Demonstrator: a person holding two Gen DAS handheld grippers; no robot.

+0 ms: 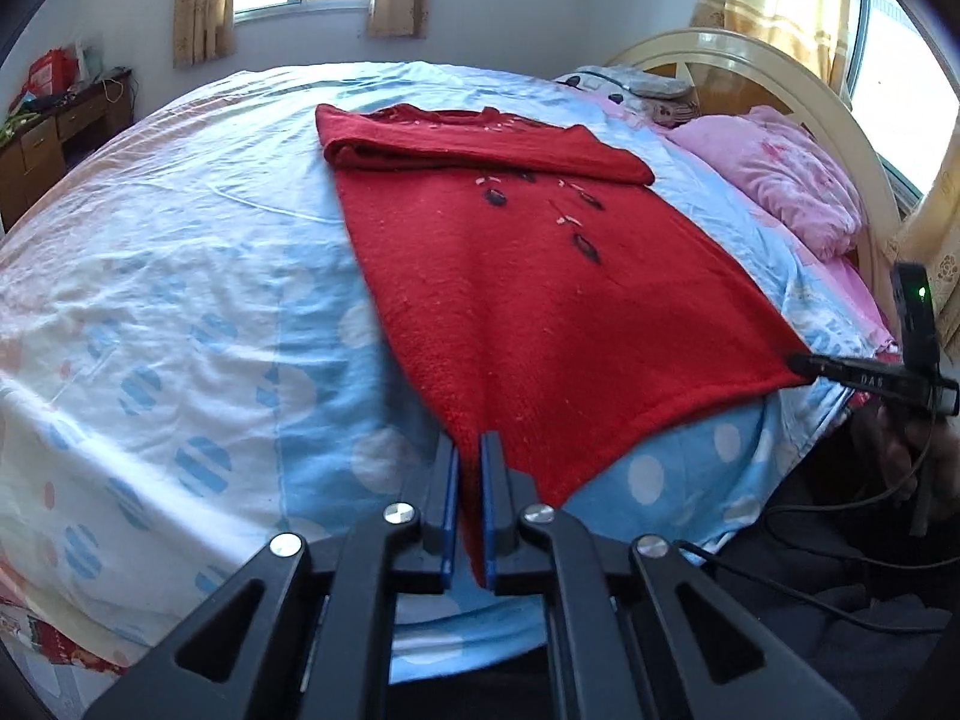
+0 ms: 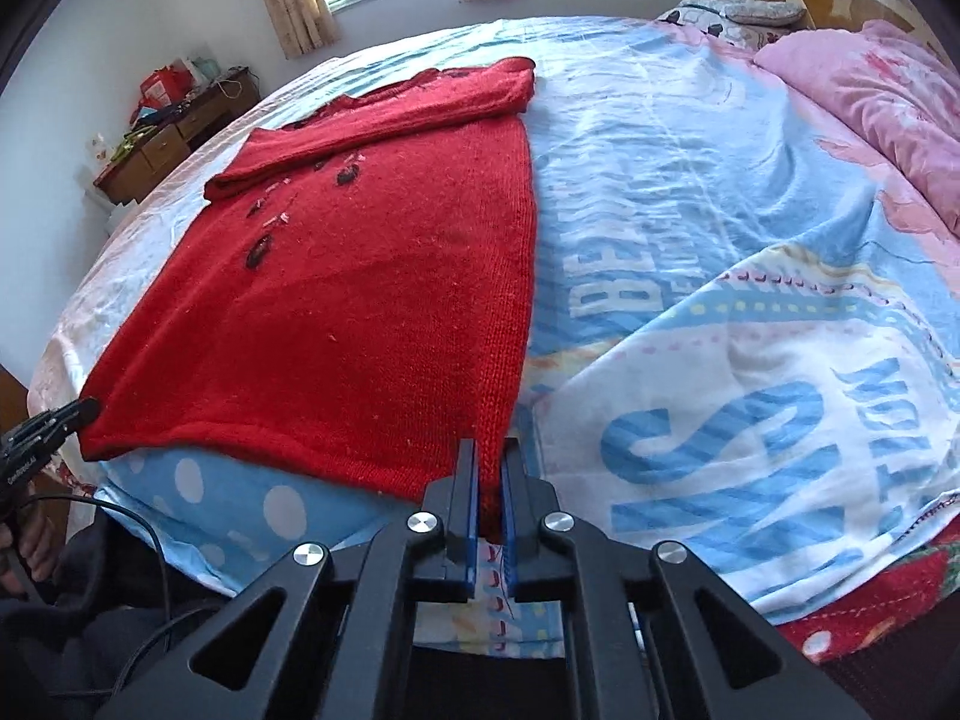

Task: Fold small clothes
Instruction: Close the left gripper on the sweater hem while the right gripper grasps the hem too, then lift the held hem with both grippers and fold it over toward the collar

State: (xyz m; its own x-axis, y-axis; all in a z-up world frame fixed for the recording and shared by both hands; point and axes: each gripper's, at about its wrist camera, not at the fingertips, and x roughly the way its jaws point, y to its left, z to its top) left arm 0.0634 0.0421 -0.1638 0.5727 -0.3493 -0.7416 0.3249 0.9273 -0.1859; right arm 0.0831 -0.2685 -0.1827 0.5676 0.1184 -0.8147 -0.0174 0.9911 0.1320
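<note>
We see wide bare patterned bedsheet left of the red knitted sweater in the left wrist view, and more at centre right in the right wrist view. A pink pillow and cream headboard block the upper right.

bedsheet: large blue letters, "BE…" readable, rest cut off | other gripper's body: print too blurred
</note>
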